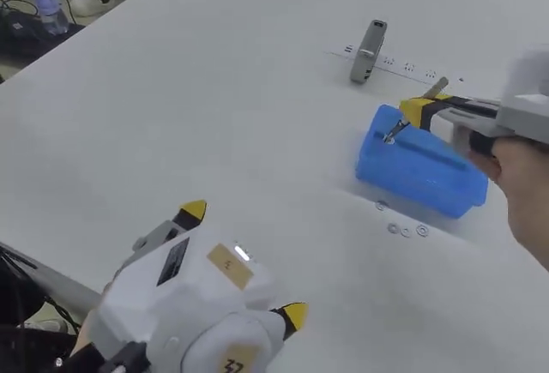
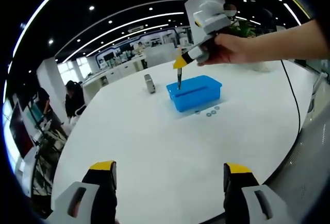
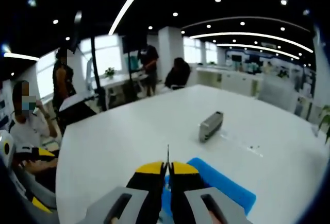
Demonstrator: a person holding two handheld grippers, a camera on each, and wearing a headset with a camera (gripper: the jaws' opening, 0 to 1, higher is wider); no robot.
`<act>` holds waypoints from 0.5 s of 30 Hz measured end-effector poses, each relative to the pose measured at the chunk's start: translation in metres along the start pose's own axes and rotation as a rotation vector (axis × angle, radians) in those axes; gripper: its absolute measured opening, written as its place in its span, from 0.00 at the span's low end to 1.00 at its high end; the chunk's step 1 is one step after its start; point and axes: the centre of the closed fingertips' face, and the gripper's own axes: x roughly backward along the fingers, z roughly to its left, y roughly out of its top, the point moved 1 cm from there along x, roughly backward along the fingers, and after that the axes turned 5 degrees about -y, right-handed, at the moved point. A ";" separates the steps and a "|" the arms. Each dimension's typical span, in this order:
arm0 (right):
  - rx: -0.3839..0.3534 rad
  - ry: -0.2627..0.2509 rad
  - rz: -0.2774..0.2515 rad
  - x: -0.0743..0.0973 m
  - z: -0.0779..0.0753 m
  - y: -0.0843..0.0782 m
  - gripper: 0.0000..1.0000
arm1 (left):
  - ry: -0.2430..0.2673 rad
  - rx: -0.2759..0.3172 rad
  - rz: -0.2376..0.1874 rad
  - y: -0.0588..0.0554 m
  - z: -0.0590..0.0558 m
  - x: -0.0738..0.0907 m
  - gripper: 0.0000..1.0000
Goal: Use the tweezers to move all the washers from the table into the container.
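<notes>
Gaping left gripper [image 1: 245,260]: nearest the bench edge, its yellow-tipped jaws stand wide apart with nothing between them. In its own view [image 2: 167,183] they frame bare tabletop.
White table [image 1: 214,116]: a broad, pale surface that carries everything below.
Washers [image 1: 406,231]: four small rings lie on the table just in front of the near wall of the blue container [image 1: 420,171], three in a tight cluster and one a little apart. None touches the wall. The left gripper view shows them [image 2: 209,113] at the same spot.
Blue container: an open-topped rectangular box [image 2: 198,99] sitting flat on the table beyond the washers. Its edge shows under the right gripper's jaws [image 3: 227,190].
Right gripper [image 1: 414,114]: held in a person's hand [image 1: 506,176] above the container, jaws pressed together on the tweezers [image 1: 395,130]. Its own view shows the clamp plainly [image 3: 167,168].
Tweezers: they point down [image 2: 179,81] with the tips over the container's open top. Whether they carry a washer cannot be told.
Grey block [image 1: 367,51]: lying on the table beyond the container, well apart from it.
People [image 3: 150,67]: standing and seated at desks past the far edge of the table.
</notes>
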 end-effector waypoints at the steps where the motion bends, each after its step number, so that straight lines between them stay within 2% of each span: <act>1: -0.001 -0.002 0.005 -0.005 -0.002 -0.004 0.00 | 0.000 0.001 -0.001 0.000 0.000 0.000 0.88; 6: -0.018 0.004 0.046 -0.020 -0.004 -0.019 0.00 | -0.002 0.011 0.003 -0.001 0.000 -0.001 0.90; 15: -0.016 -0.026 0.057 -0.033 -0.011 -0.026 0.01 | 0.001 0.015 0.016 -0.003 0.000 -0.003 0.92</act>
